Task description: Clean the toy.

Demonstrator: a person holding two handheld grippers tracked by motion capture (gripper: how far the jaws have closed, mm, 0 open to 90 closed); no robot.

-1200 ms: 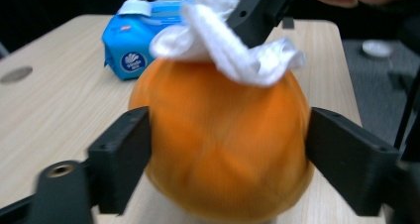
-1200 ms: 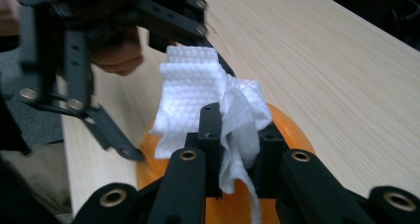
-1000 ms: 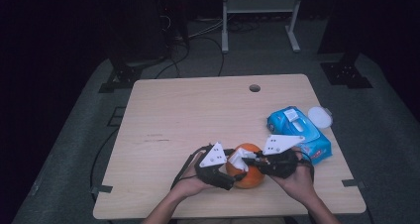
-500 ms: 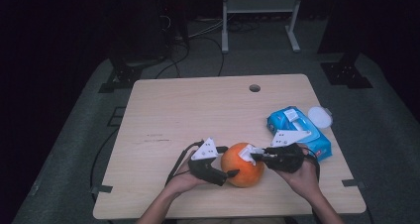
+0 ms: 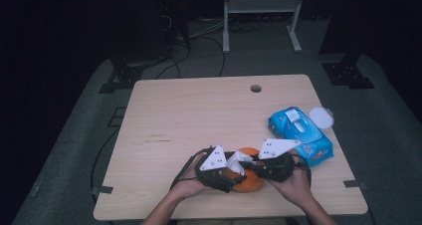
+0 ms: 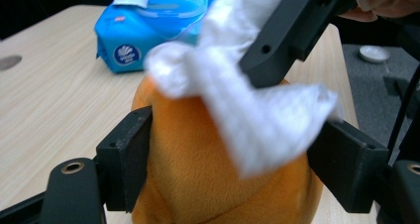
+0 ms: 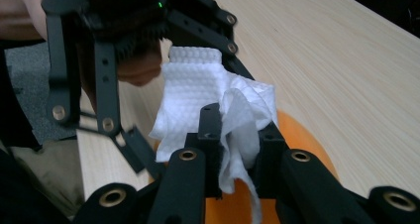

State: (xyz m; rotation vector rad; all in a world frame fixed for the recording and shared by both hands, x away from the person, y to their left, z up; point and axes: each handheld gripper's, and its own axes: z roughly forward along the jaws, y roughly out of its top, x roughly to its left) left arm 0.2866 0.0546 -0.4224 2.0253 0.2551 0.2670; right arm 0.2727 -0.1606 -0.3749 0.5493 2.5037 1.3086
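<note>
Near the table's point(image 5: 199, 110) six o'clock edge in the high view, an orange plush toy point(image 5: 247, 174) sat between the person's two hands, and the work in hand appeared to be wiping it with a white wet wipe point(image 5: 239, 161). The left gripper point(image 5: 225, 177) had its jaws set against the toy's two flanks; they had just been closing further, with the toy between them, and in the left gripper view the black pads met the orange fabric point(image 6: 213, 169) at nine and three o'clock. The right gripper point(image 5: 255, 163) had its jaws pressed together on the bunched wipe, which lay on the toy's crown. As a judgement, the wiping was under way rather than finished: the wipe was out of its pack and on the toy, while the blue wipes pack point(image 5: 301, 134), at about two o'clock from the toy, had its flap up and a white lid-like disc point(image 5: 321, 117) lay just beyond it, so the rest of the toy's surface and the tidying remained. The left gripper view showed the wipe point(image 6: 247, 110) draped down the toy's front, which the high view hid. The right gripper view showed the folds of the wipe point(image 7: 218, 105) caught between its own pads point(image 7: 210, 130), with the left gripper point(image 7: 138, 85) close behind at eleven o'clock.
</note>
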